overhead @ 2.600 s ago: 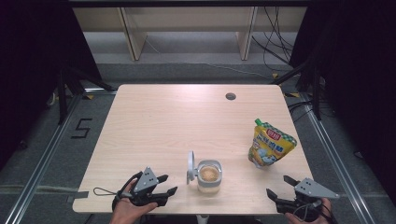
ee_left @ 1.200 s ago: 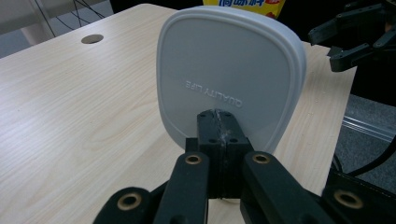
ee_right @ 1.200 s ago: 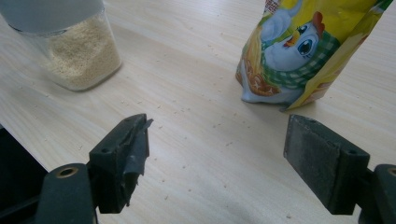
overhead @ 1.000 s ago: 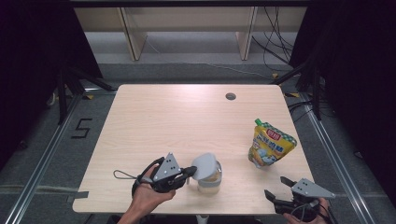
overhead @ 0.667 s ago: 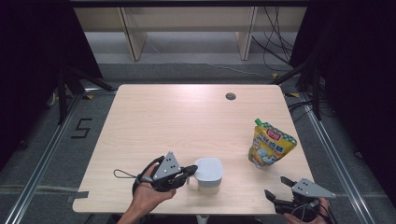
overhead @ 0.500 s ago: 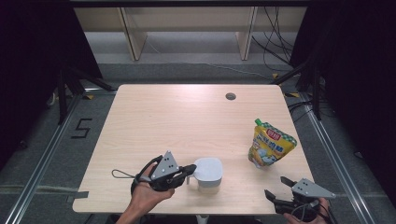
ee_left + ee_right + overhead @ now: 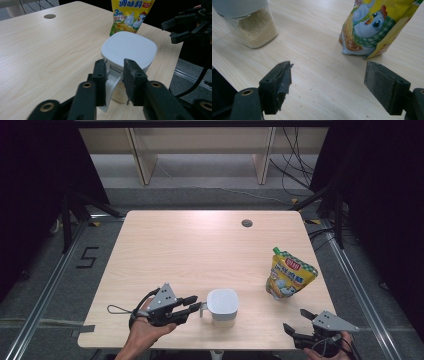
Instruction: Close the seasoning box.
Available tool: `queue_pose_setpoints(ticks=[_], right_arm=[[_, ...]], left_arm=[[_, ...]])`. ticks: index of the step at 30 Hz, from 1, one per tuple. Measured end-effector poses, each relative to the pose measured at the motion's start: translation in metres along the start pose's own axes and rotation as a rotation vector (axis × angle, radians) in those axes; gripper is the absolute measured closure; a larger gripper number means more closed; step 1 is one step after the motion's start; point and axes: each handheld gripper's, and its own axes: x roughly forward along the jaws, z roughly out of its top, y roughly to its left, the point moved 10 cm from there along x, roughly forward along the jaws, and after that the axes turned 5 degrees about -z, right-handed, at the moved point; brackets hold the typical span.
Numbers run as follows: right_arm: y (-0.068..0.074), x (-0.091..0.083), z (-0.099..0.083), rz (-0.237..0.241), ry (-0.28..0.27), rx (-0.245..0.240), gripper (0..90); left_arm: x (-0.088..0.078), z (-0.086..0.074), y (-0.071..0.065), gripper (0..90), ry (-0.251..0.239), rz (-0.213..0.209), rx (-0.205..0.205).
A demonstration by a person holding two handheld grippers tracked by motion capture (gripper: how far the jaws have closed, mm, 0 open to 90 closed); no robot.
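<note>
Jar [image 7: 222, 306]: clear, holding pale granules, white square lid shut, standing near the front edge of the surface [image 7: 200, 250]. Pouch [image 7: 289, 279]: yellow, upright, to its right, apart. Left gripper [image 7: 192, 303]: fingers [image 7: 100, 82] have just been opening, now loosely either side of the lid's tab, not pressing. Right gripper [image 7: 298, 321]: fingers spread wide, empty, at the front right corner.

A small clear square jar with a white rounded lid [image 7: 222, 302] is standing upright near the table's near edge, its lid lying closed and a white side tab sticking out left, pale granules filling its lower part.
</note>
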Motion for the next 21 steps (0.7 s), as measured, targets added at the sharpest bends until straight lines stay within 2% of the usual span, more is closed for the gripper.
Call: queue_pose_setpoints(ticks=[1,2,3,5,7,8,9,10,12,14,15,16,17,18,19,21], right_arm=[[0.005,0.0,-0.001,0.02,0.01,0.044,22.8],[0.002,0.0,-0.001,0.031,0.01,0.015,22.8],[0.004,0.0,-0.001,0.016,0.01,0.038,22.8],[0.0,0.0,0.0,0.008,0.003,0.008,22.8],[0.001,0.0,-0.001,0.01,0.004,0.008,22.7],[0.003,0.0,-0.001,0.034,0.008,0.016,22.7],[0.005,0.0,-0.001,0.034,0.01,0.026,22.7],[0.006,0.0,-0.002,0.027,0.009,0.039,22.7],[0.005,0.0,-0.002,0.025,0.01,0.016,22.6],[0.006,-0.001,-0.003,0.035,0.019,0.028,22.6],[0.008,-0.002,-0.003,0.023,0.019,0.058,22.6],[0.006,-0.001,-0.003,0.014,0.012,0.05,22.6],[0.001,0.001,-0.002,-0.009,0.002,0.016,22.6],[0.001,0.001,-0.002,-0.011,0.004,0.021,22.6],[0.003,0.0,-0.002,0.009,0.005,0.025,22.6],[0.004,0.0,-0.002,0.014,0.005,0.016,22.6]], left_arm=[[-0.002,-0.002,0.001,63.2,0.002,0.007,-0.011],[-0.004,-0.005,0.003,59.8,0.003,0.009,-0.015],[-0.005,-0.008,0.005,58.0,0.004,0.008,-0.023],[-0.007,-0.015,0.008,51.4,0.021,0.007,-0.034],[-0.01,-0.022,0.011,43.3,0.037,0.032,-0.04],[-0.011,-0.024,0.011,42.8,0.037,0.032,-0.052],[-0.012,-0.027,0.011,42.0,0.036,0.037,-0.073],[-0.013,-0.029,0.013,41.4,0.04,0.042,-0.073],[-0.015,-0.032,0.015,38.6,0.044,0.045,-0.063],[-0.018,-0.033,0.015,37.2,0.049,0.054,-0.064],[-0.018,-0.034,0.015,36.3,0.048,0.048,-0.061],[-0.019,-0.034,0.014,35.4,0.043,0.047,-0.067],[-0.019,-0.036,0.013,34.6,0.047,0.047,-0.064],[-0.019,-0.037,0.013,34.4,0.047,0.046,-0.063],[-0.02,-0.039,0.013,33.9,0.057,0.048,-0.053],[-0.02,-0.043,0.012,32.1,0.068,0.058,-0.05]])
